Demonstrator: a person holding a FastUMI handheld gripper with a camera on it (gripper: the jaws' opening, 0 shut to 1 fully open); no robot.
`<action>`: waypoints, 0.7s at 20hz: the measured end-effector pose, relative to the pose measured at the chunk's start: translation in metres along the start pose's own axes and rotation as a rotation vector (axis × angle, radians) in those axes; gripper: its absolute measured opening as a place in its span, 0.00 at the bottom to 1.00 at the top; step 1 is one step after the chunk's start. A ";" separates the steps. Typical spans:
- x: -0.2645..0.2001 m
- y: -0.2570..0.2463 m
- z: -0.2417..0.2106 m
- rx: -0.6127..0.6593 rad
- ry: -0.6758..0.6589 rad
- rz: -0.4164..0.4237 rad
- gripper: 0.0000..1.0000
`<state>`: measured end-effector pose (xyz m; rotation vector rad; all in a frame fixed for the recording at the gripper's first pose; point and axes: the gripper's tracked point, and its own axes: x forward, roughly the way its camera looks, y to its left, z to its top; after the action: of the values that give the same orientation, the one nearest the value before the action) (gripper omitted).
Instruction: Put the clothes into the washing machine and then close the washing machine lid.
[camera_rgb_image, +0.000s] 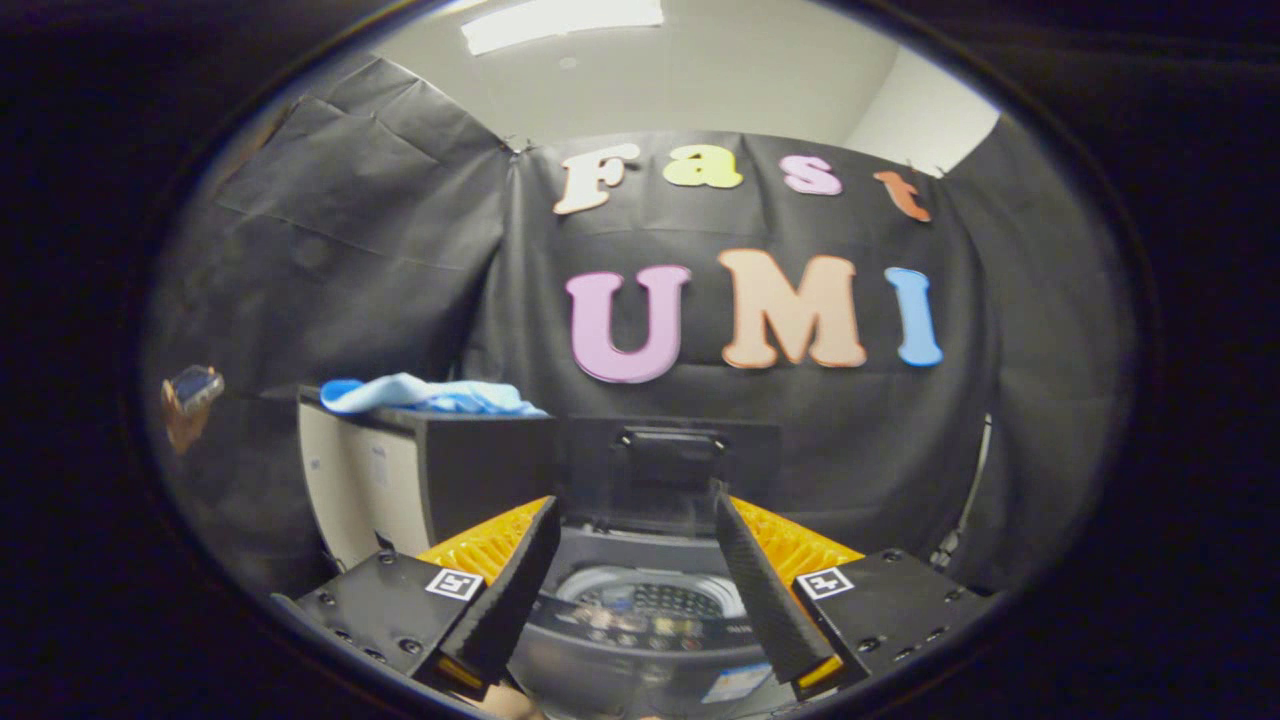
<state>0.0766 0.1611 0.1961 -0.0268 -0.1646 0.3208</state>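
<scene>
While the gripper (636, 520) hangs with fingers spread and empty over the open washing machine (650, 600), the blue clothes (425, 395) wait on the cabinet's (420, 480) top edge; fetching them seems next.

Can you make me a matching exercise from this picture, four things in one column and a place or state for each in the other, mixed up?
Things:
1. blue cloth
2. washing machine lid
3. drum
4. gripper

Place or state:
A. raised upright
B. jaws open, holding nothing
C. lying on the cabinet beside the machine
D. visible below, between the fingers

Pairs: 1-C, 2-A, 3-D, 4-B
</scene>
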 end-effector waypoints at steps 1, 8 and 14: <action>0.017 0.018 0.021 0.007 -0.016 0.038 0.98; 0.125 0.119 0.107 0.033 -0.037 0.193 0.98; 0.204 0.193 0.108 0.079 0.105 0.301 0.99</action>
<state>0.1894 0.4089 0.3240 0.0100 -0.0431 0.6250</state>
